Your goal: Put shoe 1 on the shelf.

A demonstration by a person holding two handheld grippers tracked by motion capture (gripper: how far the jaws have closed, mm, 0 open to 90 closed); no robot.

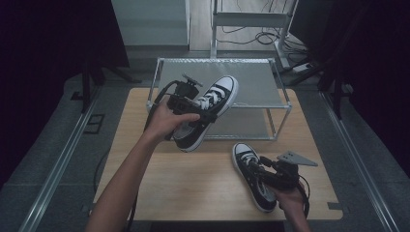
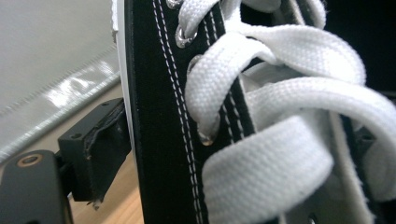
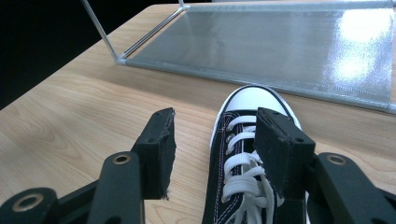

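My left gripper (image 1: pixel 199 116) is raised above the table, shut on a black canvas sneaker with white laces (image 1: pixel 218 93). The sneaker's white toe points at the rack. In the left gripper view one pad (image 2: pixel 100 144) presses on the black side of this sneaker (image 2: pixel 159 116), beside the laces. A second matching sneaker (image 1: pixel 250 169) lies on the table at the front right, toe toward the rack. My right gripper (image 1: pixel 259 167) is low over it and open. Its left finger (image 3: pixel 156 149) stands clear of the shoe's (image 3: pixel 250 100) side, and the right finger is above the laces.
A low metal shoe rack (image 1: pixel 285 99) with two grey shelves stands at the far side of the wooden table (image 1: pixel 193 179); its lower shelf (image 3: pixel 280 42) lies just beyond the second shoe. Bare wood (image 3: pixel 70 116) stretches left of the right gripper. Cables trail on the floor behind.
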